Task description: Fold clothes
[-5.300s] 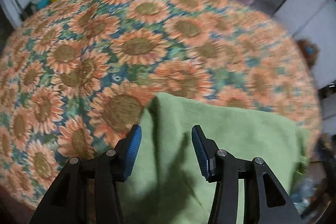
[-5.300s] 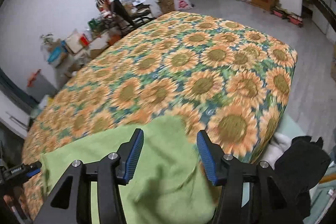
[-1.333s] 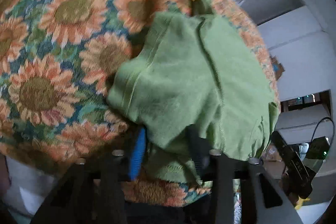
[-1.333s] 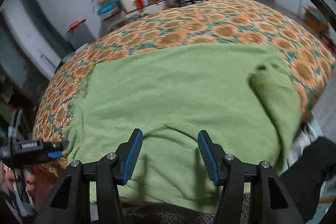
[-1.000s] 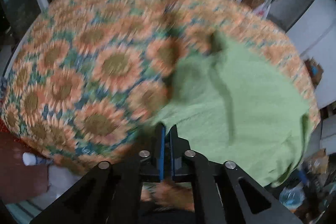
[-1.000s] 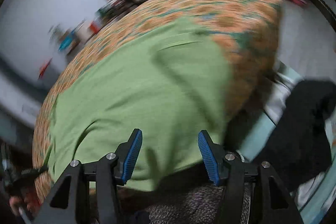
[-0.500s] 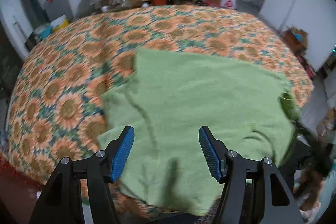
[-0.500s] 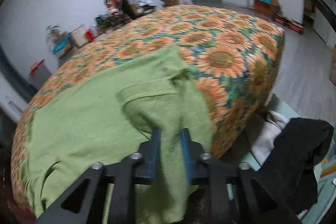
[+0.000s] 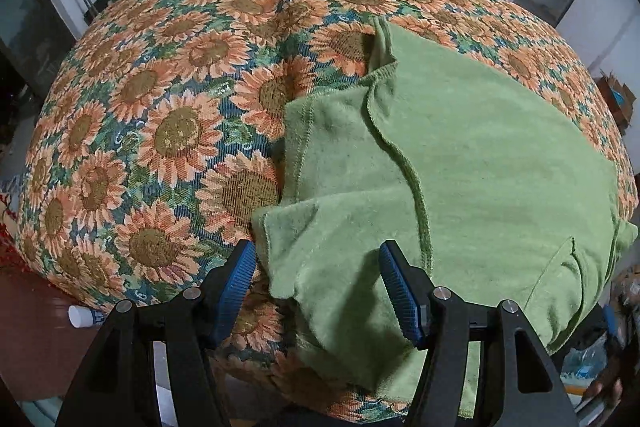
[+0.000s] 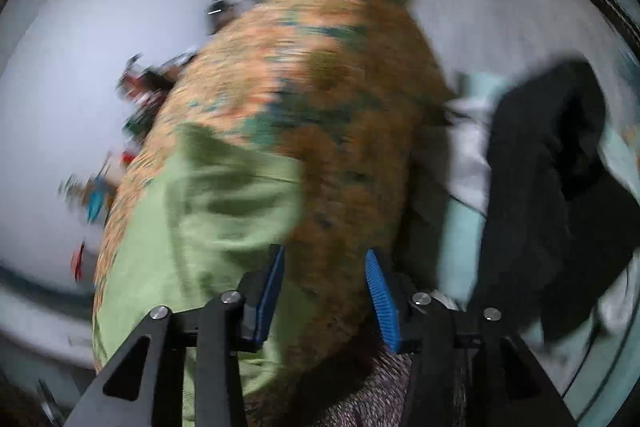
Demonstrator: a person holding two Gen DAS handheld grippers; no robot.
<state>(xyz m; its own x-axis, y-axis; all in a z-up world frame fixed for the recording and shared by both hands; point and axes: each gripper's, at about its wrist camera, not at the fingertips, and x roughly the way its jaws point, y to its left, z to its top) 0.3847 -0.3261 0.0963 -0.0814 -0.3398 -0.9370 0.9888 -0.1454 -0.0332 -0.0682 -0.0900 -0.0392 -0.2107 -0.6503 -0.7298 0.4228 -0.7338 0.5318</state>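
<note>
Sunflower-print bedspread (image 9: 168, 123) was seen under a green garment (image 9: 480, 163), spread flat at the near right edge, one sleeve folded over. Since half a second before, its pinched side had been dropped. Right gripper (image 10: 326, 291) jaws had just been opening, nothing between them; left gripper (image 9: 316, 287) was spread over the hem, pads not pressing. Fold judged barely begun. No containers were seen; dark clothes (image 10: 560, 195) lay beside the bed.

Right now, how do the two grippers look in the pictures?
Both look alike: the left gripper and the right gripper have black angular finger frames with silver round screws, and blue ribbed pads on the inner faces. No sleeve or hand shows.
</note>
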